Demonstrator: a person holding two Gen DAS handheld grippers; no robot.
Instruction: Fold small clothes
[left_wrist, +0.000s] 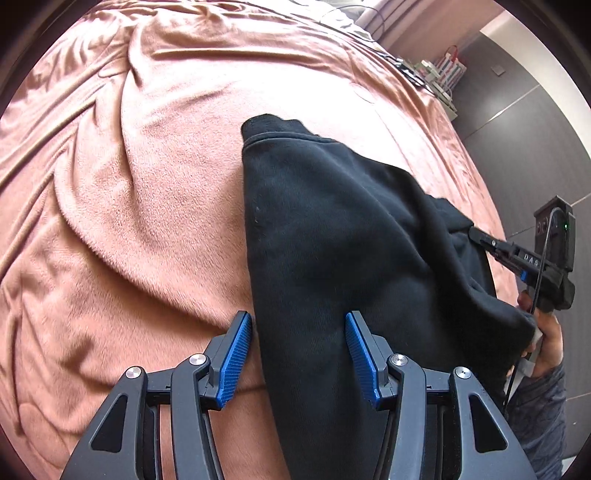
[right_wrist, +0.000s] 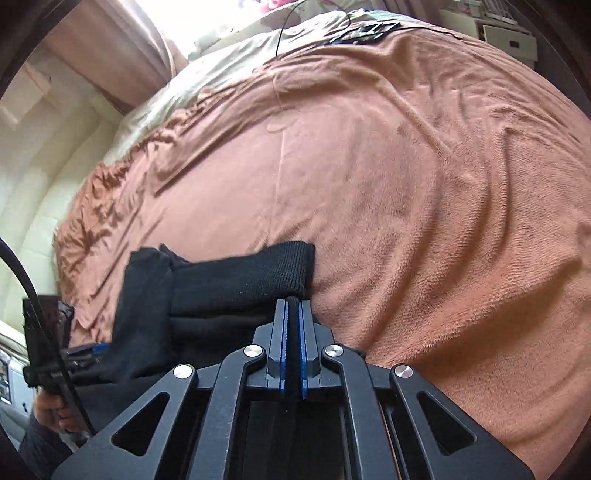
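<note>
Black sweatshirt (left_wrist: 332, 229) hangs over the pink blanket (left_wrist: 129, 184): right claw (right_wrist: 292, 332) pinches its edge, left claw (left_wrist: 299, 354) gapes beside it; unsupported cloth could sag, spoiling the fold.

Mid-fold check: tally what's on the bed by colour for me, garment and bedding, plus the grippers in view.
Black garment: 1
Pink-brown blanket: 1
Pale cream bedding at the far end: 1
Grippers: 2, the left gripper open around the garment's edge, the right gripper shut on it
Total: 5
</note>
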